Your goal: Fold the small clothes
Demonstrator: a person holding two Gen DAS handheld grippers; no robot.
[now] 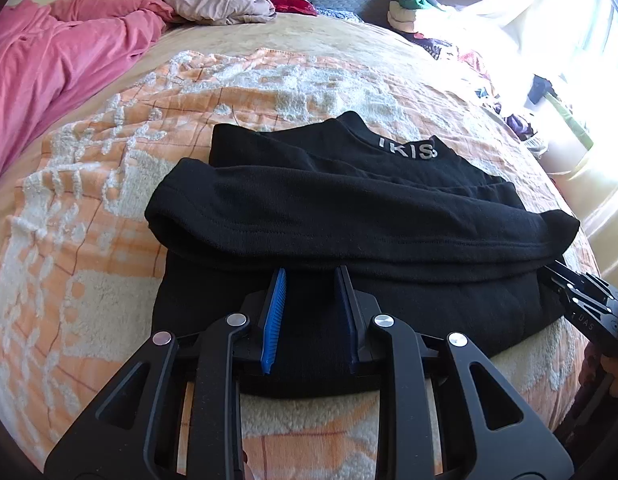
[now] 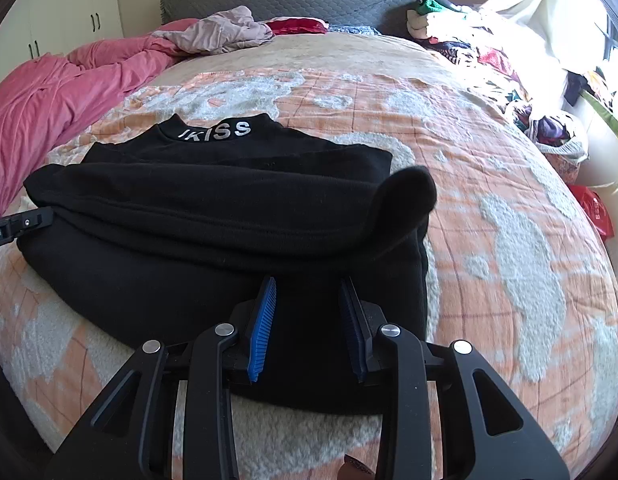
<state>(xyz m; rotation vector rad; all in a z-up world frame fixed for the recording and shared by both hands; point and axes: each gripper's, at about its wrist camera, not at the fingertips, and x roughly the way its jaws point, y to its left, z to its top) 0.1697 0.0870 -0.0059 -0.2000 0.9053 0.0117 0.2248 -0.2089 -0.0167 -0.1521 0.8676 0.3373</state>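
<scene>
A black top (image 1: 349, 208) with white lettering on its collar (image 1: 407, 150) lies on the bed, its lower part folded up over its body. My left gripper (image 1: 311, 270) hangs over the near left part of the top, just short of the folded hem, pads apart with only the flat cloth beneath them. My right gripper (image 2: 308, 280) stands the same way over the near right part of the top (image 2: 189, 200), open. A bulging fold of sleeve (image 2: 409, 192) sticks up at the right end. Each gripper shows at the other view's edge: right gripper (image 1: 581, 296), left gripper (image 2: 25, 220).
The top rests on an orange and white fleecy blanket (image 1: 89, 200). A pink duvet (image 1: 49, 60) lies bunched at the left, a lilac garment (image 1: 221, 4) at the head. A heap of mixed clothes (image 2: 469, 48) runs along the right side by the window.
</scene>
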